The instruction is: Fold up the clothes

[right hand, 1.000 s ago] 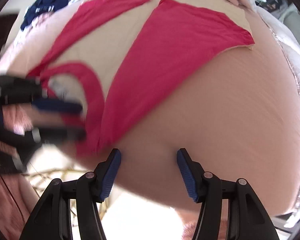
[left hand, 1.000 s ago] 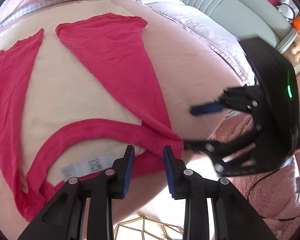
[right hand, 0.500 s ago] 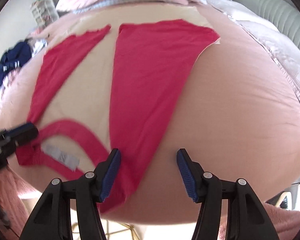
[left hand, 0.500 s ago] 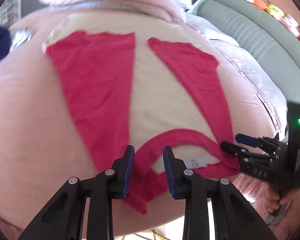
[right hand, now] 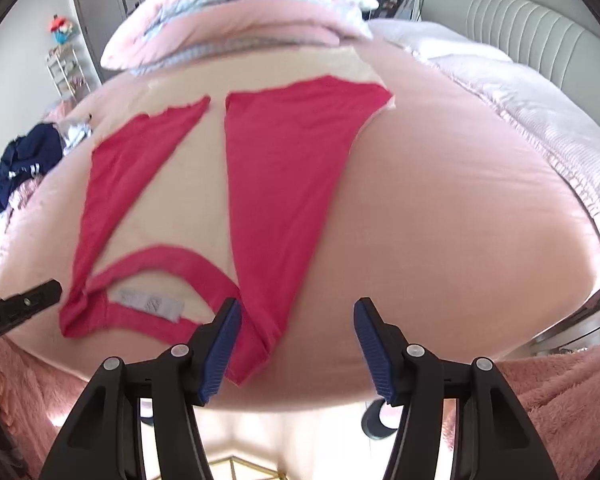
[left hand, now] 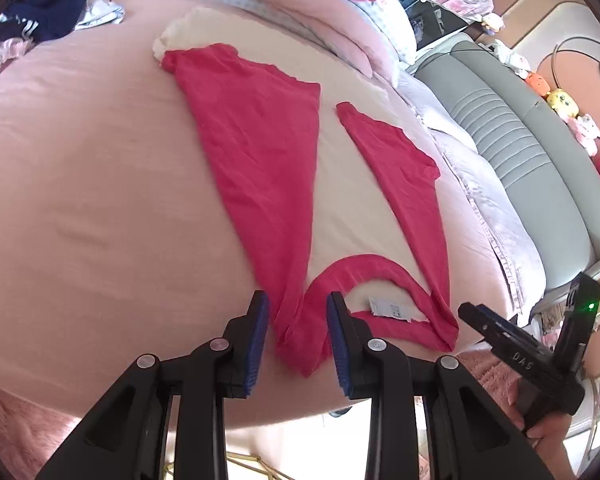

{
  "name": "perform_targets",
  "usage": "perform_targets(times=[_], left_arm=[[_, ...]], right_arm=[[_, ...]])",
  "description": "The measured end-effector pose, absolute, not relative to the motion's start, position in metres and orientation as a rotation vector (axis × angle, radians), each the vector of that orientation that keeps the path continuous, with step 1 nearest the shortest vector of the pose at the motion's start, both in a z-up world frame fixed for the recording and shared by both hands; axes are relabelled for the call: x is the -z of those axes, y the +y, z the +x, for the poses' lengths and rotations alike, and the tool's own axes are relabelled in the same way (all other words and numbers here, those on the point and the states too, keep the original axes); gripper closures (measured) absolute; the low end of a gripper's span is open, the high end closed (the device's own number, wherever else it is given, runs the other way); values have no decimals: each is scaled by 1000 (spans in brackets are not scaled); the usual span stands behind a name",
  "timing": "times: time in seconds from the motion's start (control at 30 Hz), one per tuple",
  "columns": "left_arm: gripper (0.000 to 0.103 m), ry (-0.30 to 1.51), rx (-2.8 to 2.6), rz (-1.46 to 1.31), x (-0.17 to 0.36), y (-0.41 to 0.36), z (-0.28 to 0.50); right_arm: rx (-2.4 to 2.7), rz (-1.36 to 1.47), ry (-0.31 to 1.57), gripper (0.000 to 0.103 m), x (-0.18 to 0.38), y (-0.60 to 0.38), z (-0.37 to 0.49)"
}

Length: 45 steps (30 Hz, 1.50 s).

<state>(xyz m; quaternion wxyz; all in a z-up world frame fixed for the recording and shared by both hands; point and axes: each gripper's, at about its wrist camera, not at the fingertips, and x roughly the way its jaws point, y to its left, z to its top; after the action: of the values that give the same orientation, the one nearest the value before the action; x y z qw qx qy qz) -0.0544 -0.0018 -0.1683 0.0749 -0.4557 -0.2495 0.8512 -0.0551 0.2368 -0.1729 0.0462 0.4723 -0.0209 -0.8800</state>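
the left gripper (left hand: 298, 340), black-armed with blue ribbed pads, points steeply down, its jaws a narrow gap apart and pressing on nothing. the right gripper (right hand: 298, 346), of the same black and blue build, also tilts downward, jaws wider and empty. a hand (left hand: 548, 426) grips the right gripper's black handle.

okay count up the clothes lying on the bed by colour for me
Red and cream shirt: 1
Dark navy garments, heaped at the far corner: 1 pile, pieces not separable
Total: 2 groups of clothing
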Motion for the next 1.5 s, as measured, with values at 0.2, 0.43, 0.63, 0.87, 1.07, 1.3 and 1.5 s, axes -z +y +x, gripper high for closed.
perform_targets(times=[0.2,0.43,0.63,0.87,1.07,1.3,1.5], left_arm=[[76,-666,-2585,-1433,172,-6,-48],[76,-597,-2669,-1457,168,-15,-67],[76,-395,-2624,-1503,172,0,-53],[76,-231,-2574,-1533,166,2,-35],[76,-331,-2528,-1505,148,-36,-54],[76,-409,-2649,-1490,147,-117,-121],[76,-416,-2752,-1461,147,-176,-213]], right_arm=[[2664,1382,100,45,174,200,-71],[2565,1338,70,45,166,168,-70],[2399,1273,162,45,176,104,-85],[2194,1425,34,45,211,91,-82],[2234,1397,34,45,188,97,-95],[2295,1344,162,44,178,59,-140],[2314,1326,247,45,177,14,-208]])
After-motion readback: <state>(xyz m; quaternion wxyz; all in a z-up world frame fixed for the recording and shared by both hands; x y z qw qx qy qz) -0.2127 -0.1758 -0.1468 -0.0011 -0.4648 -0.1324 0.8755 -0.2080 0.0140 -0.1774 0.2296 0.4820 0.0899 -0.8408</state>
